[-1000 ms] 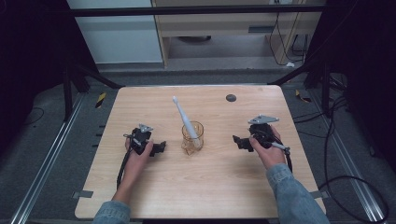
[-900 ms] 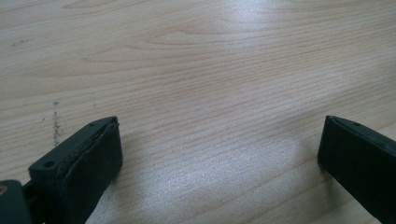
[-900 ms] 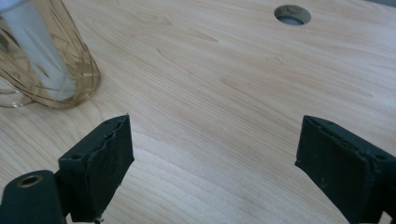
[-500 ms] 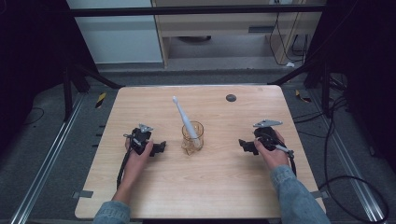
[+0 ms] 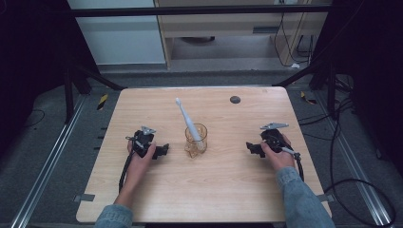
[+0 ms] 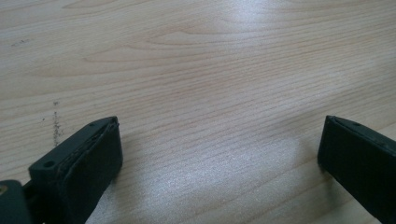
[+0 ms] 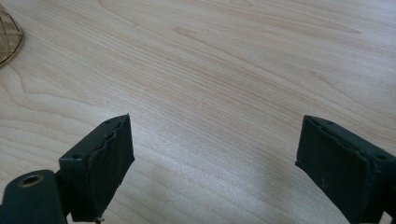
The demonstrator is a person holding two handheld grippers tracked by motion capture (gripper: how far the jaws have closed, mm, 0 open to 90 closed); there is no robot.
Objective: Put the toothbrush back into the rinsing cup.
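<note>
Wooden bench (image 5: 214, 190) carries a glass (image 5: 196, 141) holding a toothbrush (image 5: 188, 121). Your left gripper (image 5: 164, 150) and right gripper (image 5: 249, 147) flank it, jaws spread, pinching nothing.

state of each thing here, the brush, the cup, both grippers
toothbrush: standing tilted in the cup, head up, leaning toward the far left
glass cup: upright mid-table, toothbrush inside
left gripper: open, nothing between its jaws, low over the table
right gripper: open, nothing between its jaws, low over the table

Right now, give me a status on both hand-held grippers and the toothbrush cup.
Left hand-held gripper open, empty. Right hand-held gripper open, empty. Toothbrush leaning in glass cup, midway between them. Nothing in the way.
</note>
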